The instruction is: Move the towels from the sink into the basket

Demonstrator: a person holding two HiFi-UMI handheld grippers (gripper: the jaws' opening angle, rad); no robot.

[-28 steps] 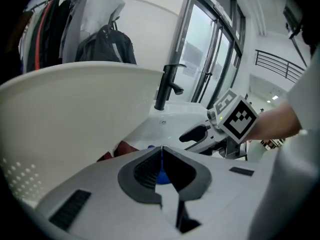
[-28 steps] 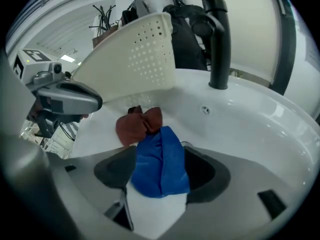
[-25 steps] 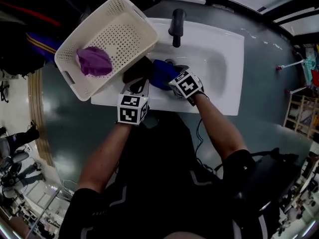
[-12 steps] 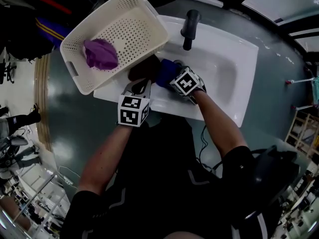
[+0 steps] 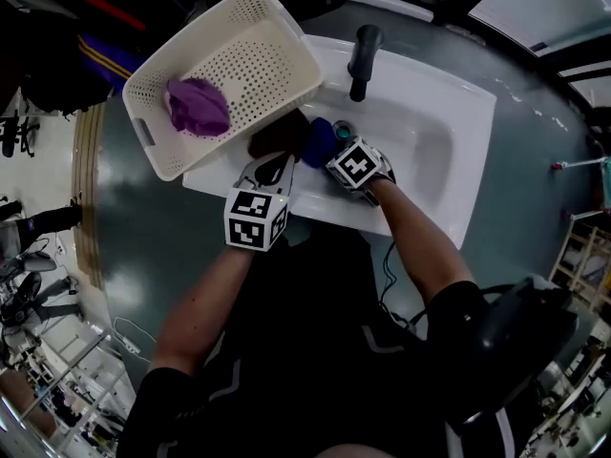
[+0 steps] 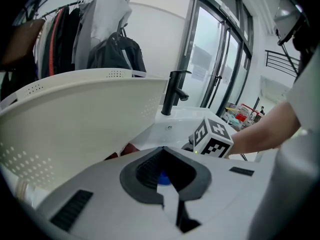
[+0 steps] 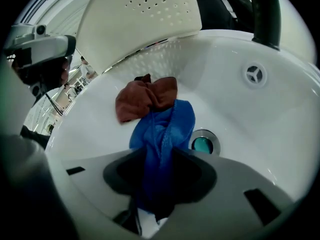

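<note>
Head view: right tongs (image 5: 331, 153) clamped towel (image 5: 318, 136).

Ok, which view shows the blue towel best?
The right gripper view: the blue towel fills its centre, bunched between the right gripper's jaws, which have just been closing on it. The head view shows only a small blue patch beside that gripper; the left gripper view, a blue speck.

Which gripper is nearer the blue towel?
Right. The right gripper has just closed its jaws on the blue towel in the sink; the left gripper hangs shut at the near rim, short of it.
</note>
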